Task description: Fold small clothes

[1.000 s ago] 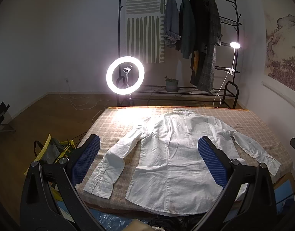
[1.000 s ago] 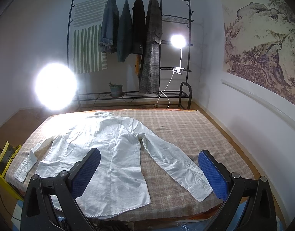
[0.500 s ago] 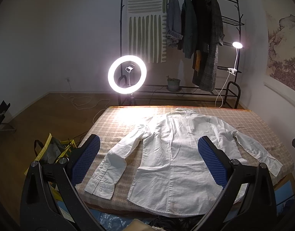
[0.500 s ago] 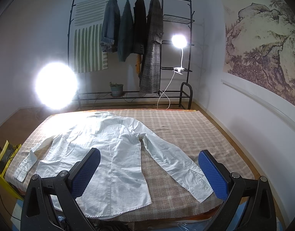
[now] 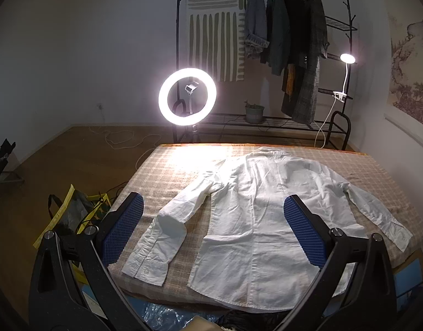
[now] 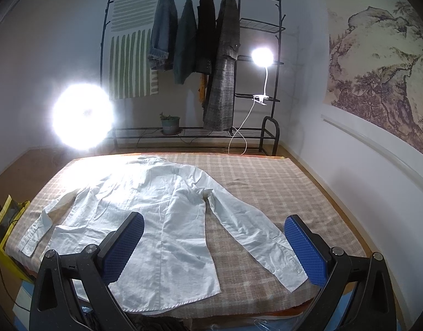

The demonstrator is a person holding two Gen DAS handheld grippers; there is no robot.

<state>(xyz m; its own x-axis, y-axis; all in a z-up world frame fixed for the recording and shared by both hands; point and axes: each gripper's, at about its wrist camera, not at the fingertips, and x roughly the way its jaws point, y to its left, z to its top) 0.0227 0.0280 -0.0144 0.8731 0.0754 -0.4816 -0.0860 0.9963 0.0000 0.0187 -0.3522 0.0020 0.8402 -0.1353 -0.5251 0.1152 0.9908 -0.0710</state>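
The left gripper (image 5: 213,227) hangs above the near edge of the bed (image 5: 167,171) with its jaws spread wide and nothing between them; its blue ribbed pads (image 5: 123,227) stand well apart, clear of the fabric. Straight ahead of it and below lies the white shirt (image 5: 255,207), spread flat with its collar at the far end and its hem nearest the tool. The shirt's left sleeve (image 5: 170,226) runs down toward the left pad and ends in a buttoned cuff just ahead of that finger, while the other sleeve (image 5: 377,212) stretches out past the right pad toward the bed's edge. The right gripper (image 6: 214,242) is likewise spread open and holds nothing, poised over the near edge of the plaid cover (image 6: 280,182). From it, the shirt (image 6: 145,193) lies ahead and to the left, its hem partly behind the left pad (image 6: 123,248), and the right sleeve (image 6: 253,231) slants down toward the right pad (image 6: 305,248), its cuff lying just in front of that finger. Beyond the bed, far ahead of both tools, a ring light (image 5: 187,96) glows, a clothes rack (image 6: 239,63) holds dark jackets, and a clip lamp (image 6: 262,56) shines on its frame. A yellow bag (image 5: 71,215) sits on the floor to the left of the left gripper
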